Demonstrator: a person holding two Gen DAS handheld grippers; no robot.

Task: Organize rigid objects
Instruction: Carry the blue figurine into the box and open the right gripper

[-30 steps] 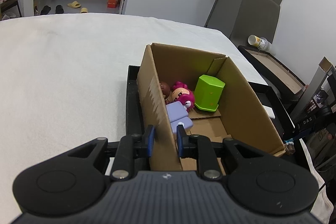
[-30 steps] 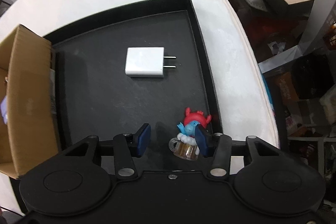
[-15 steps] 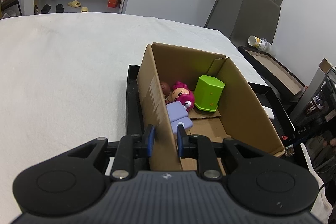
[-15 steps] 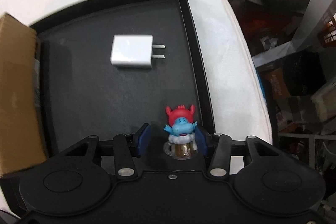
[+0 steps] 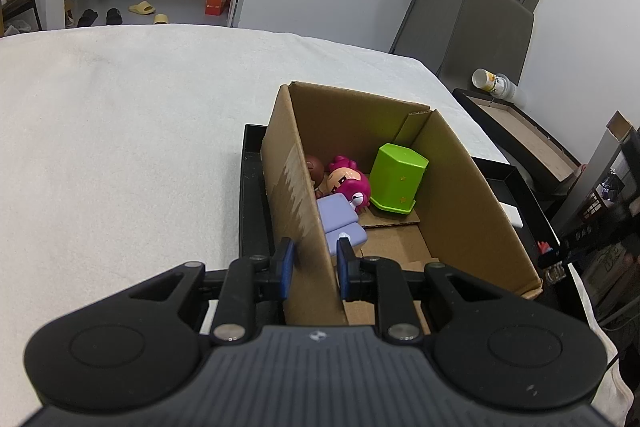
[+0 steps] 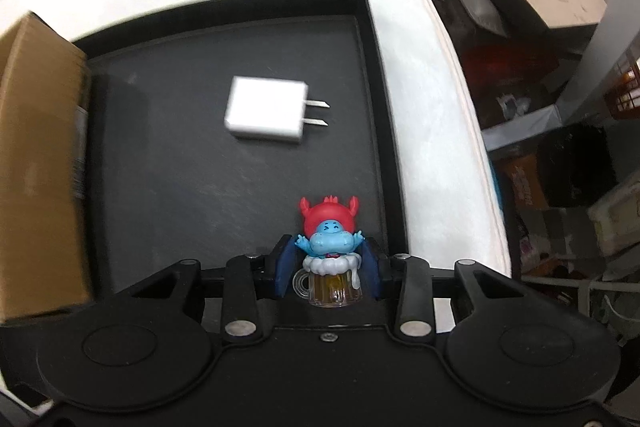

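Observation:
My left gripper (image 5: 313, 263) is shut on the near left wall of an open cardboard box (image 5: 472, 187) that stands on a black tray (image 5: 252, 203). Inside the box lie a green plastic container (image 5: 396, 183), a pink-haired doll (image 5: 348, 181), a brown figure (image 5: 314, 169) and a lilac block (image 5: 340, 215). My right gripper (image 6: 327, 265) is shut on a small blue figurine with a red hat in a beer mug (image 6: 329, 251), held above the black tray (image 6: 180, 187). A white charger plug (image 6: 266, 115) lies on the tray ahead.
The tray sits on a white-covered table (image 5: 120, 131) whose right edge (image 6: 440, 99) is close to the tray. The cardboard box (image 6: 36, 163) fills the tray's left side in the right wrist view. Beyond the table edge are shelves and clutter.
My right gripper closed on the blue figurine and lifted it off the tray, drifting slightly. My left gripper kept its hold on the box wall without moving.

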